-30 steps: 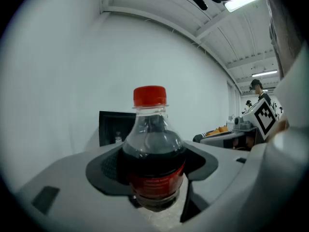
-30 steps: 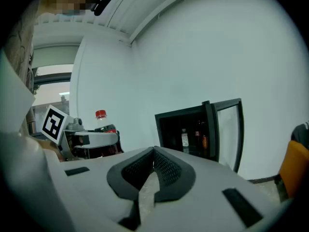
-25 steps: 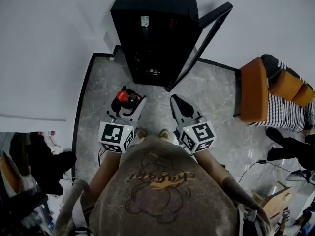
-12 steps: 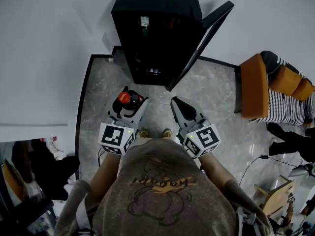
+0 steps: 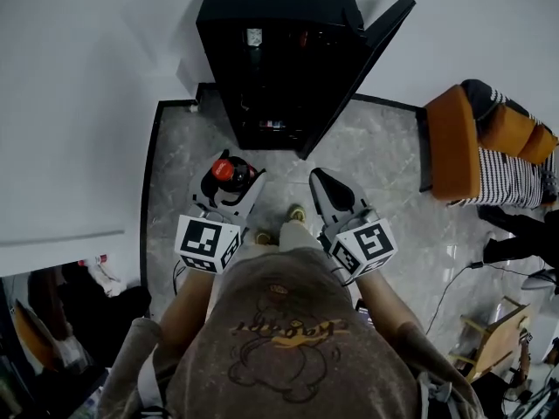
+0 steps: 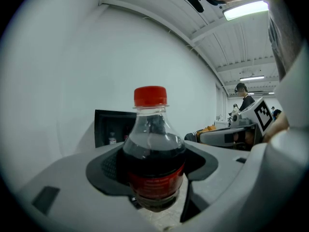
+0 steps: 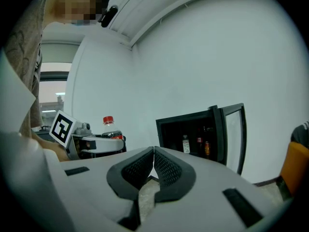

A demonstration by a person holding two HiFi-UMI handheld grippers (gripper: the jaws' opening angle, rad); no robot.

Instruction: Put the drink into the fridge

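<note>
Left hand-held gripper (image 5: 229, 186): pinching red-capped clear plastic cola bottle (image 6: 151, 144), best carrying it upright and steady toward open black fridge (image 5: 279, 59) at twelve o'clock; right hand-held gripper (image 7: 153, 154): pressed together, empty.

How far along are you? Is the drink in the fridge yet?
Not yet. Done: the fridge door stands open, and the cola bottle is picked up. In hand: the left gripper clamps it, short of the fridge. Still to do: set it inside. The right gripper is shut, empty.
</note>
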